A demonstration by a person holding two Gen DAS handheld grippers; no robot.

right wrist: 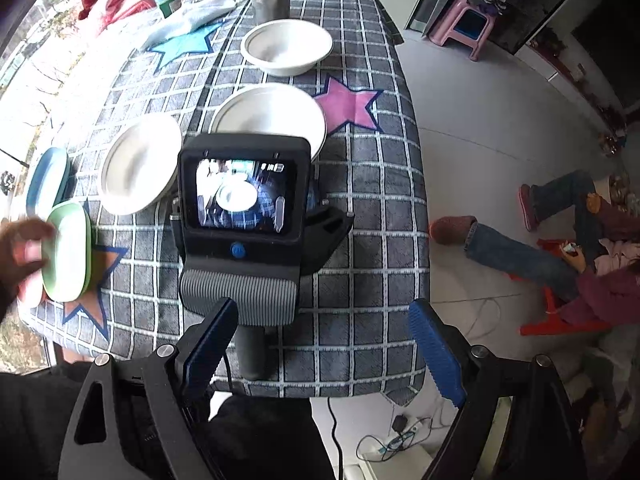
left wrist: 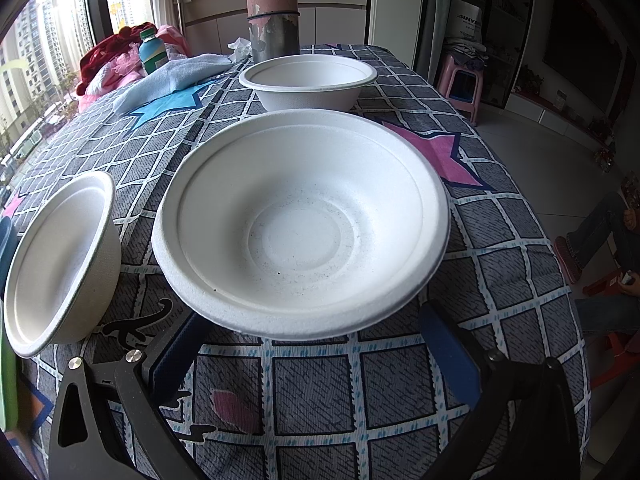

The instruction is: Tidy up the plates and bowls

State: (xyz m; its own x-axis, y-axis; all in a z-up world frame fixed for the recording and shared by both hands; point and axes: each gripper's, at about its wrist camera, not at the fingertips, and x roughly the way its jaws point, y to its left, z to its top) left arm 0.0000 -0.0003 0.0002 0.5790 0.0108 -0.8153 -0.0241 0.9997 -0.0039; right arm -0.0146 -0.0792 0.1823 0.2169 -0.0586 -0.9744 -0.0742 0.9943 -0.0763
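**Bowls spread on checked cloth, none stacked; both grippers empty**

Bowls numbered three, all white. The middle bowl point(left wrist: 300, 224) sat upright directly ahead of the left gripper point(left wrist: 312, 344), whose jaws stood wide apart and empty, their tips just short of its near rim; I judged it lined up as the next pick. A far bowl point(left wrist: 308, 80) stood beyond it, near a worn metal cylinder point(left wrist: 272, 8). A third bowl point(left wrist: 60, 264) sat to the left, close by. At the table's left edge lay a green plate point(right wrist: 68, 252) and a blue plate point(right wrist: 48, 180), with a bare hand point(right wrist: 24, 248) on the green one. The right gripper point(right wrist: 324, 344) hung over the near table edge behind the left unit, jaws spread and holding nothing. The tablecloth point(left wrist: 320, 400) showed stars on a grid.
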